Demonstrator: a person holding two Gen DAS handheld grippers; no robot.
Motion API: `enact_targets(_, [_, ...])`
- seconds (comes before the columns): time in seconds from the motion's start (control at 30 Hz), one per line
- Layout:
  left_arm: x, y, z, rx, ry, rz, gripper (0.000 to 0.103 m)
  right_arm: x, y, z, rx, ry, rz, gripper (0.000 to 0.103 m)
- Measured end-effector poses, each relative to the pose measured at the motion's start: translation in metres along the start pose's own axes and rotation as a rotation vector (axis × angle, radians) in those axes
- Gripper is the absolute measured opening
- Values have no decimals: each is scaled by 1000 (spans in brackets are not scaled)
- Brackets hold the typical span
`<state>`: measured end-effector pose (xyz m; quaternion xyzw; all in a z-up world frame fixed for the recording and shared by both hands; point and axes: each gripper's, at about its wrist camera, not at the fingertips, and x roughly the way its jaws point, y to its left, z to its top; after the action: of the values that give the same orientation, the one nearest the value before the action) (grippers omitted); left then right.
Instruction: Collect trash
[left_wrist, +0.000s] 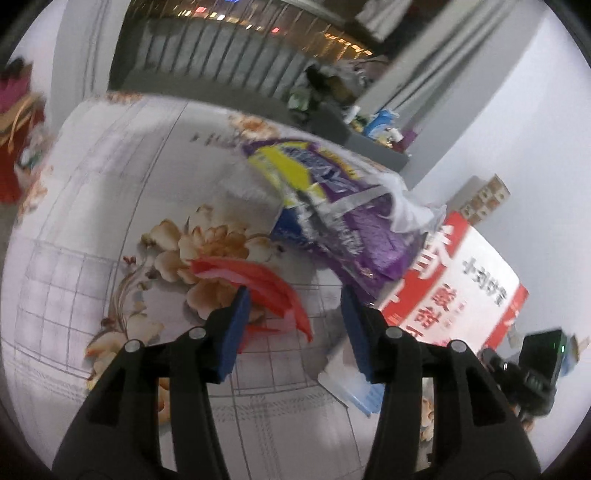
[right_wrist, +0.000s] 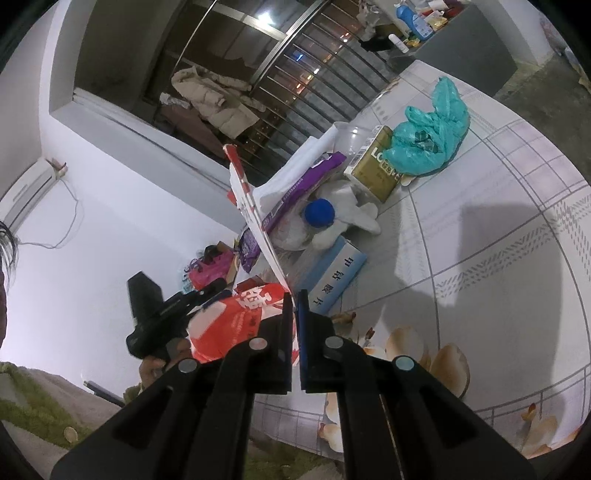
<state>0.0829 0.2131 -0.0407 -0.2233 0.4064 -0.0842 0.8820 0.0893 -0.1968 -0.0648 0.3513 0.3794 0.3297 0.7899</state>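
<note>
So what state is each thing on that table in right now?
Left gripper: fingers apart, holding nothing.
Right gripper: shut on the red-white bag.
Red wrapper: lying loose on the table.
Purple pack: torn open, crumpled.
Teal bag: bunched up.
Blue box: lying flat.

A lived-in room of a home, at night.

A table (right_wrist: 498, 229) under a flower-printed cloth carries household litter: a teal plastic bag (right_wrist: 430, 136), a gold carton (right_wrist: 375, 173), a purple wrapper (left_wrist: 332, 206) and a small blue-and-white box (right_wrist: 334, 275). On the far side, a barred window (right_wrist: 317, 92) shows city lights in the dark, with a padded coat (right_wrist: 214, 98) hanging by it. An air conditioner (right_wrist: 27, 192) sits high on the white wall at the left, and a grey cabinet (right_wrist: 465, 40) at the far right holds bottles and packets.
</note>
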Motion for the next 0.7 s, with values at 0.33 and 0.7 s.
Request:
enact_targets(0.33, [44,16,-1,-117,108,12,16,-11,0,-11,9,-6,30,3])
enact_targets(0.7, [-2,-8,-11,23,42,11,6,-34,17,-21,-56,-24,65,3])
